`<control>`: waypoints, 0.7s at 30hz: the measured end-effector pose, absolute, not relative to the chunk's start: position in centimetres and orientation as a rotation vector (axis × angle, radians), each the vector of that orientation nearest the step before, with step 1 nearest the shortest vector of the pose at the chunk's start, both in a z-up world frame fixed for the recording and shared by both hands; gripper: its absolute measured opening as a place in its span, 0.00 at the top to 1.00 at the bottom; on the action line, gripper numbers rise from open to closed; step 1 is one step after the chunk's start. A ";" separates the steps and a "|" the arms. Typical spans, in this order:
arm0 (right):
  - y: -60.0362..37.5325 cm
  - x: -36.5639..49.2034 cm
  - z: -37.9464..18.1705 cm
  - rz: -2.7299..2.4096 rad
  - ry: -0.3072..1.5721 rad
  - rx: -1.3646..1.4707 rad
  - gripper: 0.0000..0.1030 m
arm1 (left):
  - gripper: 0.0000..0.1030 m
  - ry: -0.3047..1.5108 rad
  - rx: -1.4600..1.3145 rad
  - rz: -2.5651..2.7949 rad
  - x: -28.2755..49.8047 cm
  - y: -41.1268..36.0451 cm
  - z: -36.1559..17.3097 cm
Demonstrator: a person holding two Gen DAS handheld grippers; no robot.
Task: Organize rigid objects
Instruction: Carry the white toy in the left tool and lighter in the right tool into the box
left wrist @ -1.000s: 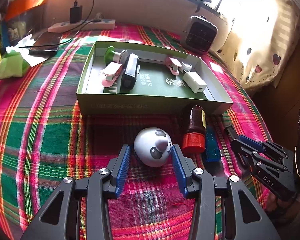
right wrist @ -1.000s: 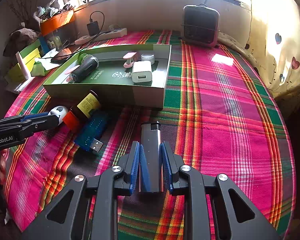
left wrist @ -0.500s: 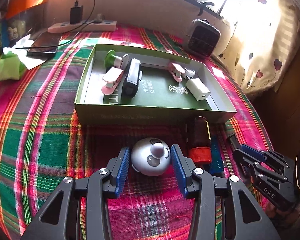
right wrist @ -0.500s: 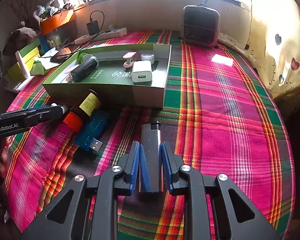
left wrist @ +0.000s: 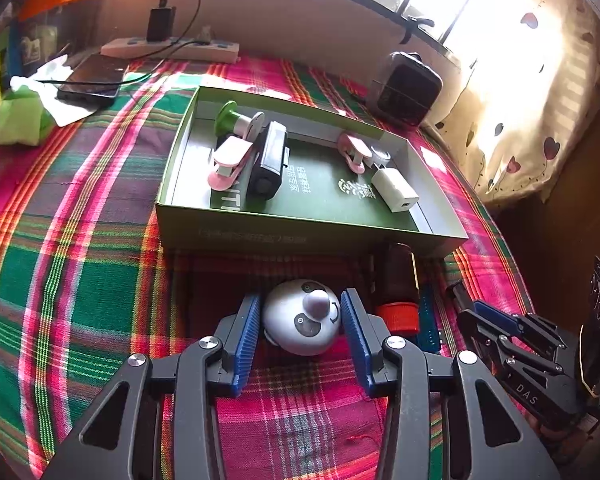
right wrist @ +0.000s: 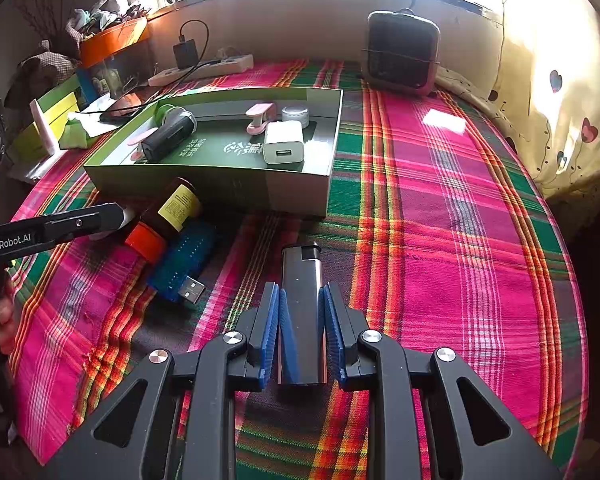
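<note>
Silver lighter [right wrist: 302, 316] clamped in right gripper [right wrist: 300, 320] shows only rightward.

Bare cloth [right wrist: 440, 208] right of box [right wrist: 300, 196]

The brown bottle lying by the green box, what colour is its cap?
Orange-red cap, clearest in the right wrist view.

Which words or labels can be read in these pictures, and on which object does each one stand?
"GenRobot.AI": on the left gripper, seen from the right wrist.
"DAS": on the right gripper, seen from the left wrist.
Green box: printing inside and on its front wall, too blurred to read.
Brown bottle: yellow label, too small to read.
</note>
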State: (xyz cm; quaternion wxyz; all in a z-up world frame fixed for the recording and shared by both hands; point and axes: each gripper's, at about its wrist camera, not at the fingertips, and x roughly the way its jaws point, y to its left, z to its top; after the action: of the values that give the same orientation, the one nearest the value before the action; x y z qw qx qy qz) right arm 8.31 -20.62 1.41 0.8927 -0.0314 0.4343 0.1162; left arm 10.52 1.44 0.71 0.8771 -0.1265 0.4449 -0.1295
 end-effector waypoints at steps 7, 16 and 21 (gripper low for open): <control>-20.6 8.3 1.4 0.241 0.901 -0.064 0.76 | 0.61 0.926 -0.267 -0.267 10.4 1.6 0.8; -20.6 8.3 1.4 0.241 0.901 -0.064 0.76 | 0.61 0.923 -0.265 -0.262 10.3 1.6 0.9; -20.7 8.3 1.4 0.235 0.900 -0.055 0.77 | 0.61 0.915 -0.264 -0.264 10.2 1.7 1.0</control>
State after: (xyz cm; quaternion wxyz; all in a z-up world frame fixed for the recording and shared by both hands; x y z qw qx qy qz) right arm 8.30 -20.74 1.41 0.8933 -0.0265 0.4341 0.1135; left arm 10.17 1.70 1.02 0.8805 -0.1269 0.4389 -0.1265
